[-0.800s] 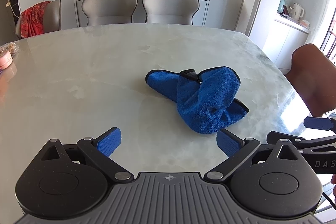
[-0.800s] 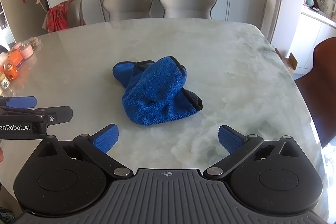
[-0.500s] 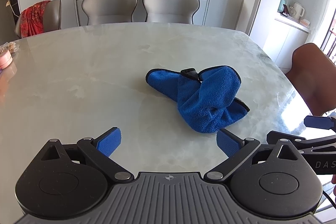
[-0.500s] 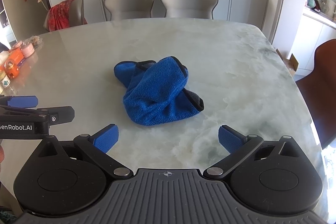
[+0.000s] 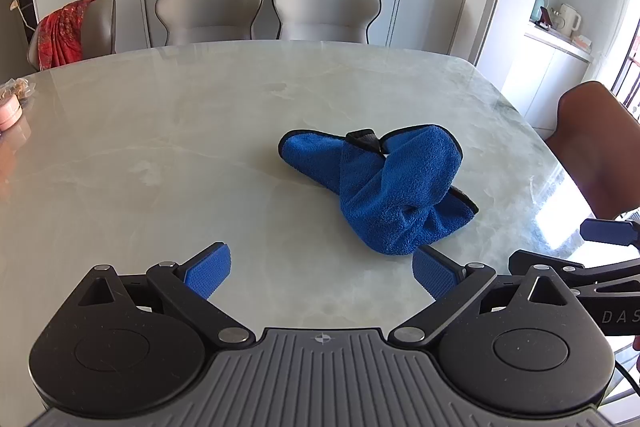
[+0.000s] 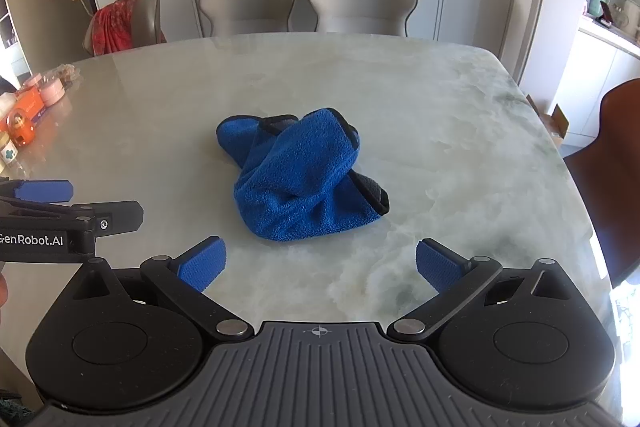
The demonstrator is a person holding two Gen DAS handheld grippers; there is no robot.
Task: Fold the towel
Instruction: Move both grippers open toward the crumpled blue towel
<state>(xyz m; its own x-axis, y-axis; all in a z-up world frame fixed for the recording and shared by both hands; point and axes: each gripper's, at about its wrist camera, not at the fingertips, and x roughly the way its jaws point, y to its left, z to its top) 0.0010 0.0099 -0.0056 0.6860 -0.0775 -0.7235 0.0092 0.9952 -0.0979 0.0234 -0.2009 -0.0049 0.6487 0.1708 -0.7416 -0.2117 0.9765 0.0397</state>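
Lying crumpled mid-table (image 5: 160,147): blue towel (image 5: 384,187), long axis far-left to near-right; chairs (image 5: 208,7) beyond far edge. Left gripper (image 5: 320,269), right gripper (image 6: 320,265) both spread wide, empty.

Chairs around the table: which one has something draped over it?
The grey chair at the far left corner of the table; a red patterned cloth hangs over its back. The two grey chairs along the far edge and the brown chair are bare.
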